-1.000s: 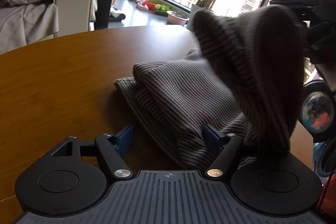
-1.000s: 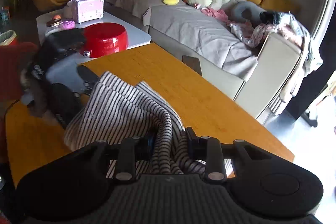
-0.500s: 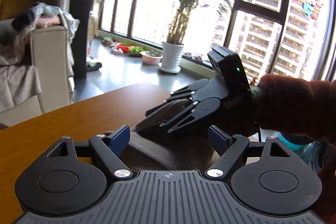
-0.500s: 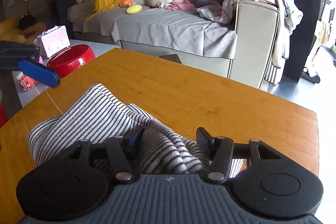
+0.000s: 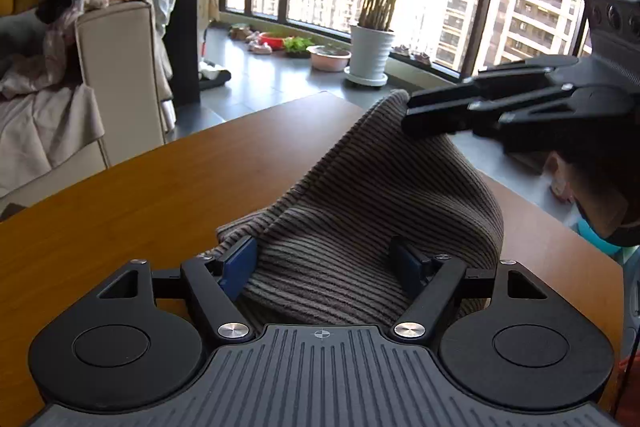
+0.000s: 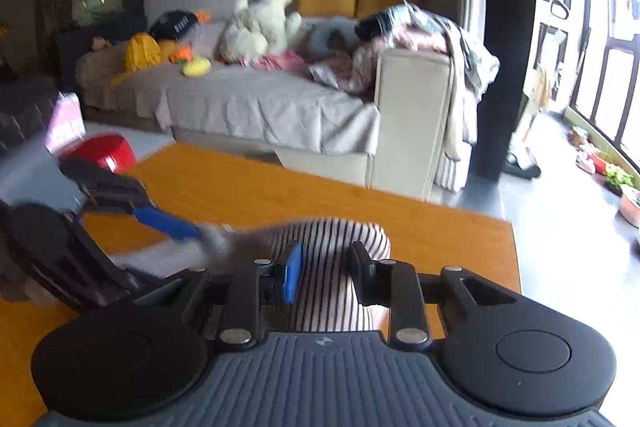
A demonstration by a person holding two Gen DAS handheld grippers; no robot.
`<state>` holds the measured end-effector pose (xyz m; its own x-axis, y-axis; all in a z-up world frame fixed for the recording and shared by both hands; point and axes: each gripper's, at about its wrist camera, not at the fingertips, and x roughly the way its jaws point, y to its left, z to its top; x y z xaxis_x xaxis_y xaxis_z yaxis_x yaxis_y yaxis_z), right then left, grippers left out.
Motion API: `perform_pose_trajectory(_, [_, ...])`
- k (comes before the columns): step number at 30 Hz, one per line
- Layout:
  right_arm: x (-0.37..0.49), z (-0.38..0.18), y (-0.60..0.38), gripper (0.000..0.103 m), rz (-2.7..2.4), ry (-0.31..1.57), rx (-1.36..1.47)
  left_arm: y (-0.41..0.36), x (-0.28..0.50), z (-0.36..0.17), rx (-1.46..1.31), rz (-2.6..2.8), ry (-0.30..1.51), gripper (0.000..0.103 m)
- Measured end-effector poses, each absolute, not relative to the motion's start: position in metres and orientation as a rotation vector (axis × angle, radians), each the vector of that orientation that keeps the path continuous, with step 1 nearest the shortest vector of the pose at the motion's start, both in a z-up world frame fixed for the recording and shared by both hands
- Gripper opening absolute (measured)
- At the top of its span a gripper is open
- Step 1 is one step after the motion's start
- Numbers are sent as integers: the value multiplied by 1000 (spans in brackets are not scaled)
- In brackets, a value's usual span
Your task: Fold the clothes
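On the wooden table, near you, the striped garment is sagging, soft and light. Your left gripper is spreading around its bunched edge; your right gripper is pinching a raised fold. Grip thick folded edges.

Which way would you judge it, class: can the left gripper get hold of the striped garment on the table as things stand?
Probably yes. The left gripper has its fingers spread with the striped garment bunched between them, nothing blocking. The right gripper lifts a far fold, clear of that spot.
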<state>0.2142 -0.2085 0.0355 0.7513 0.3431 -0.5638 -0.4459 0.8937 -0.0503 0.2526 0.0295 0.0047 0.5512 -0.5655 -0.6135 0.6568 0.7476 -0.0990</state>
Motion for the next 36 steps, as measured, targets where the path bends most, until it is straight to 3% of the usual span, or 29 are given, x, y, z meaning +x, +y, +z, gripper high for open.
perform_pose_trajectory(3, [226,-6,-214,30,378,636,-168,32,249,8,140,-717,665,76])
perform_pose_trajectory(5, [226,-6,-218,31,365,634,-120,33,241,20,152,-724,639,73])
perform_pose_trajectory(9, [221,-9,-218,32,354,621,-132,34,233,46,180,-790,553,86])
perform_pose_trajectory(12, [214,-1,-223,40,319,636,-64,23,257,36,230,-757,577,87])
perform_pose_trajectory(13, [208,4,-228,46,307,638,-25,22,270,27,227,-731,610,87])
perform_pose_trajectory(14, [203,10,-232,59,295,641,14,21,282,18,222,-707,643,87])
perform_pose_trajectory(16, [182,19,-245,78,306,629,98,28,299,3,151,-702,700,96])
perform_pose_trajectory(18, [161,22,-258,86,344,643,199,36,313,-8,55,-717,743,99])
perform_pose_trajectory(24, [149,-31,-262,83,444,850,675,53,334,-26,-117,-760,804,102])
perform_pose_trajectory(26, [155,-50,-252,56,474,890,777,56,333,-27,-124,-761,801,102])
perform_pose_trajectory(27, [160,-54,-249,54,480,897,782,57,330,-26,-114,-754,797,102])
perform_pose_trajectory(33, [179,-47,-257,52,469,883,712,67,304,-25,-153,-746,828,92])
perform_pose_trajectory(36, [182,-35,-261,52,444,849,603,65,288,-23,-156,-719,829,92])
